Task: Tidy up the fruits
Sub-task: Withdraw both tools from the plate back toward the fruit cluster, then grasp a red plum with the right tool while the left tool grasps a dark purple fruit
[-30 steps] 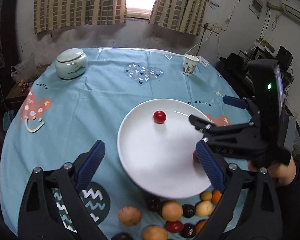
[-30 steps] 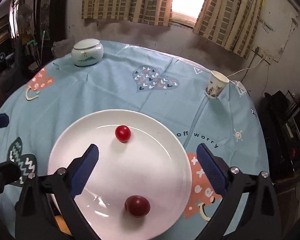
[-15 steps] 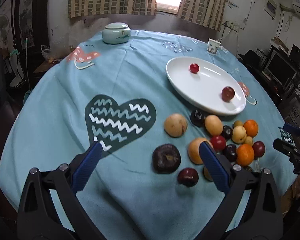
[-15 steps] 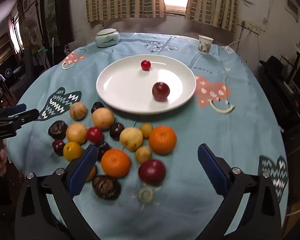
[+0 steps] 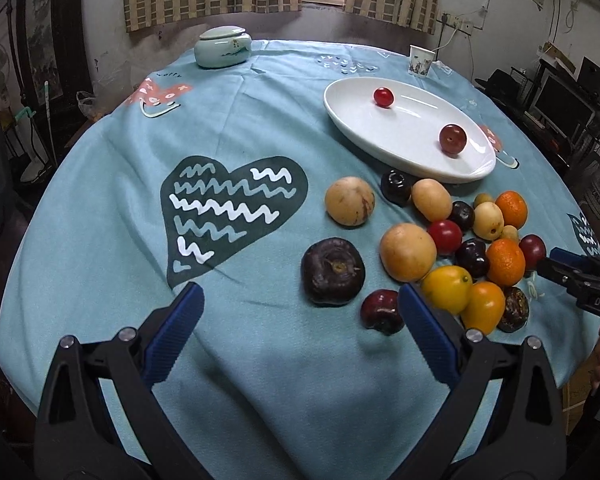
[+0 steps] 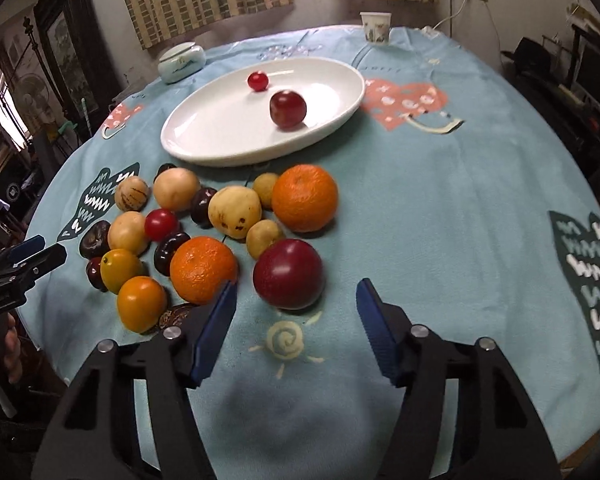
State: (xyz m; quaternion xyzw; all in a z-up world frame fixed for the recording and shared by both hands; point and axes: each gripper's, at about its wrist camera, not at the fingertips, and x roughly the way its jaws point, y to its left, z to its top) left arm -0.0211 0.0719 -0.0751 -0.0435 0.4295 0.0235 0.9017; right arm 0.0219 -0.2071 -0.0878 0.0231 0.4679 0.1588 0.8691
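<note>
A white plate point(image 5: 364, 130) point(image 6: 204, 136) holds a small red tomato point(image 5: 383, 97) point(image 6: 257, 80) and a dark red plum point(image 5: 452, 139) point(image 6: 287, 109). Several fruits lie in a pile on the blue cloth in front of it: oranges point(image 6: 304, 197), yellow-brown fruits point(image 5: 407, 252), dark plums. My left gripper point(image 5: 300, 312) is open and empty, just short of a dark purple fruit point(image 5: 333, 271) and a small dark plum point(image 5: 381, 312). My right gripper point(image 6: 296, 308) is open and empty, its fingers either side of a big red plum point(image 6: 288, 274).
A pale green lidded jar point(image 5: 222, 47) point(image 6: 181, 61) and a paper cup point(image 5: 421, 60) point(image 6: 375, 27) stand at the far edge of the round table. Shelves and monitors point(image 5: 560, 100) stand to the right of the table.
Both grippers have pulled back from over the plate to the near side of the table. The right one has come low around the big red plum. The second plum lies in the plate.
</note>
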